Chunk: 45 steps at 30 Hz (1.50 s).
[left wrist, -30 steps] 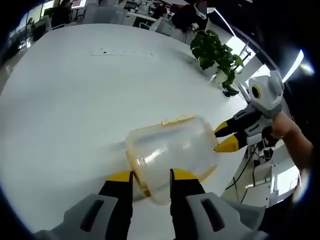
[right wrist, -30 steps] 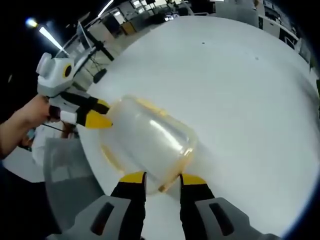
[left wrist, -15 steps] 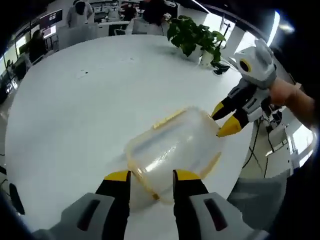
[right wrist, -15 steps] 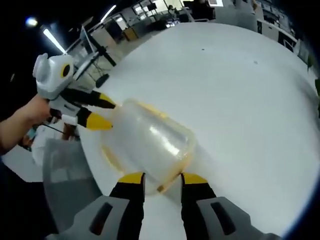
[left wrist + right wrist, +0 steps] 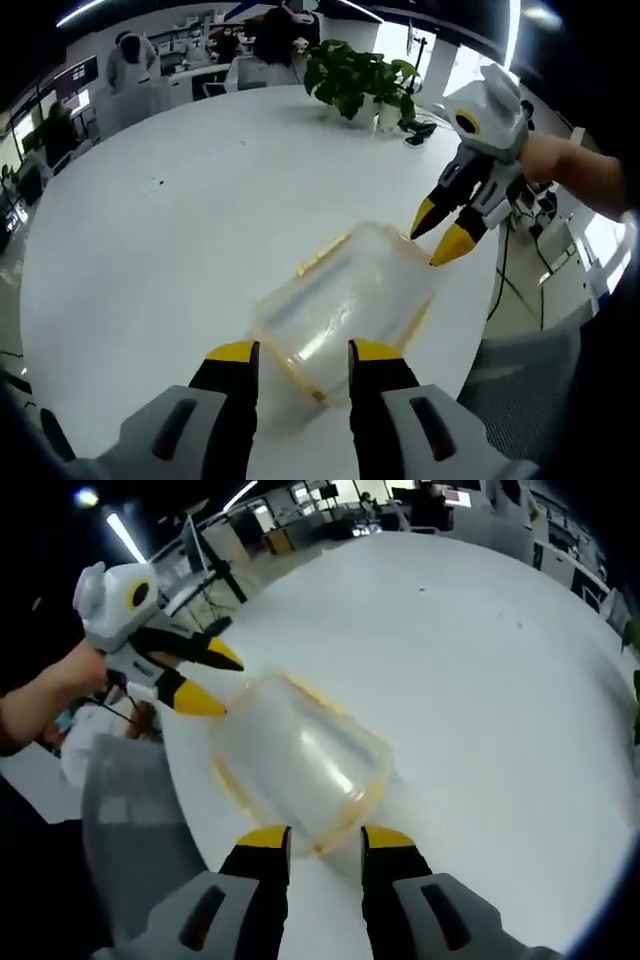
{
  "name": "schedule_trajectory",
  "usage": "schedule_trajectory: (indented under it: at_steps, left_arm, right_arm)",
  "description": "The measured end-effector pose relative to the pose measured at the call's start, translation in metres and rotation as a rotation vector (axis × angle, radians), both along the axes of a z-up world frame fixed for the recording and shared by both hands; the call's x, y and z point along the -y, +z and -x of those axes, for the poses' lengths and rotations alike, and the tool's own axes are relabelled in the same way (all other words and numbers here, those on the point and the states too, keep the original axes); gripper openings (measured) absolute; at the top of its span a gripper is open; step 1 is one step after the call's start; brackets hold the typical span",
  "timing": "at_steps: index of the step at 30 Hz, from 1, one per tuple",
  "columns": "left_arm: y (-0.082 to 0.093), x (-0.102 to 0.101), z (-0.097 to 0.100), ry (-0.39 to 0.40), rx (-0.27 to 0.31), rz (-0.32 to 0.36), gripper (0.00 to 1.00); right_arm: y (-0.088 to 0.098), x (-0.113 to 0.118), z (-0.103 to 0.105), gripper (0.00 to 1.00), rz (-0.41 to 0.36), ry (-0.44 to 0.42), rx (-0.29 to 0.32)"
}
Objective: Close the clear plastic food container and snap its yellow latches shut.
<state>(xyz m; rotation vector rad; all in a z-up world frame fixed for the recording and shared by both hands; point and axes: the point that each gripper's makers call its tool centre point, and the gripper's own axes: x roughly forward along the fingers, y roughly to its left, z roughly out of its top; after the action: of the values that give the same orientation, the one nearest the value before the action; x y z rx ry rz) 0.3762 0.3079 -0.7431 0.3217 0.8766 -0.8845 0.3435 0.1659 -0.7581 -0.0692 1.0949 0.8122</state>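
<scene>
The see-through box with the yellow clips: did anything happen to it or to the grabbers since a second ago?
The right gripper has backed off the clear container: a second ago its yellow fingers pressed the far end, now they sit just clear of it and spread open. In the right gripper view, the left gripper has likewise opened and pulled away. The container still lies on the white table.
</scene>
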Motion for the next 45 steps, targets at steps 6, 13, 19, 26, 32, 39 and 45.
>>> schedule_trajectory:
  at_steps: [6, 13, 19, 26, 32, 39, 45]
  left_arm:
    - [-0.005, 0.008, 0.005, -0.067, 0.007, -0.015, 0.32]
    - [-0.006, 0.017, 0.011, -0.112, 0.002, -0.008, 0.30]
    - [-0.003, 0.023, 0.012, -0.121, -0.006, 0.010, 0.29]
    - [0.003, 0.029, 0.008, -0.164, 0.031, 0.046, 0.27]
    - [0.001, 0.028, 0.009, -0.183, 0.022, 0.039, 0.26]
    - [0.003, 0.033, 0.008, -0.227, 0.046, 0.058, 0.24]
    - [0.002, 0.039, 0.009, -0.270, 0.054, 0.061, 0.24]
  right_arm:
    - [0.008, -0.007, -0.006, 0.28, -0.024, 0.036, 0.026]
    - [0.013, -0.017, -0.004, 0.26, -0.034, 0.093, 0.055]
    - [0.011, -0.017, -0.008, 0.26, -0.028, 0.097, 0.053]
    - [0.017, -0.023, -0.019, 0.24, -0.044, 0.108, 0.111]
    - [0.021, -0.033, -0.019, 0.17, -0.050, 0.161, 0.144]
    - [0.018, -0.038, -0.019, 0.16, -0.034, 0.198, 0.170]
    - [0.021, -0.043, -0.018, 0.17, -0.051, 0.233, 0.177]
